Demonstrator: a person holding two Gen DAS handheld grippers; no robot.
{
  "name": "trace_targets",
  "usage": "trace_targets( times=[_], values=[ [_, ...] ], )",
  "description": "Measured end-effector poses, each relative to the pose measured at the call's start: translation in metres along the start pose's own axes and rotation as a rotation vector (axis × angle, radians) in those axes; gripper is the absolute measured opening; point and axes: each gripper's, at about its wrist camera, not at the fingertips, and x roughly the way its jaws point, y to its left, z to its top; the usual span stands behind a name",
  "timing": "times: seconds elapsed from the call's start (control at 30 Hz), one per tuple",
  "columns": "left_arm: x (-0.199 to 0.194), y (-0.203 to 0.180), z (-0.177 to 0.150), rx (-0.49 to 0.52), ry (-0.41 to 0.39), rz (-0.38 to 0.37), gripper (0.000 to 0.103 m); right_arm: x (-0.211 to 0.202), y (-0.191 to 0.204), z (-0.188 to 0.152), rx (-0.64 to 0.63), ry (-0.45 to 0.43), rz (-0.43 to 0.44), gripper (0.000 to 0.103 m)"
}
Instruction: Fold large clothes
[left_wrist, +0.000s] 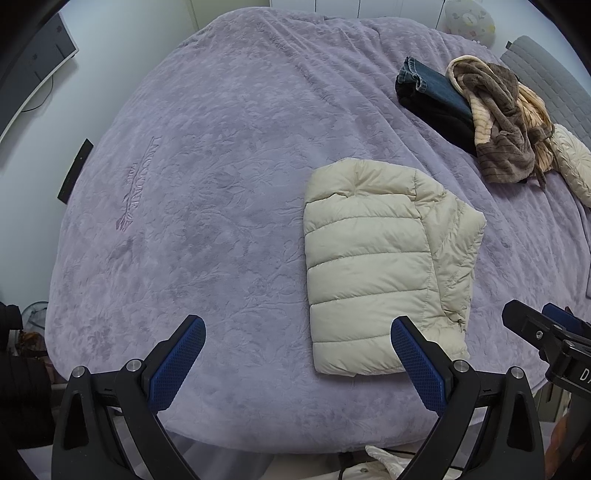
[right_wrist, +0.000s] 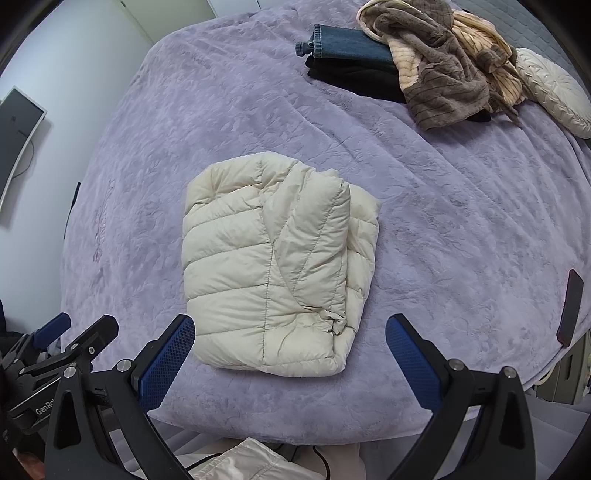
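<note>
Jacket (right_wrist: 273, 266) lies folded on bed (right_wrist: 461, 229), just ahead of right claw (right_wrist: 290, 349), right of left claw (left_wrist: 297, 350). Both claws spread, holding nothing; fold looks finished.

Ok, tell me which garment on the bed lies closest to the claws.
The cream puffer jacket, folded into a neat block just ahead of both open claws. The folded jeans and the rumpled brown fleece robe lie together at the bed's far side.
</note>
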Motion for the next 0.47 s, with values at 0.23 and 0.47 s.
trace_targets(
  times=[0.23, 0.47],
  values=[
    [0.0001, 0.0014, -0.0006, -0.011, 0.0, -0.016, 0.101, 0.0, -0.0004, -0.0004, 0.0, 0.002, 0.0, 0.103],
    [-0.0018, -0.0027, -0.0025, -0.002, 0.001, -0.016, 0.101, -0.0003, -0.0011, 0.0004, -0.002, 0.002, 0.0, 0.103]
  ],
)
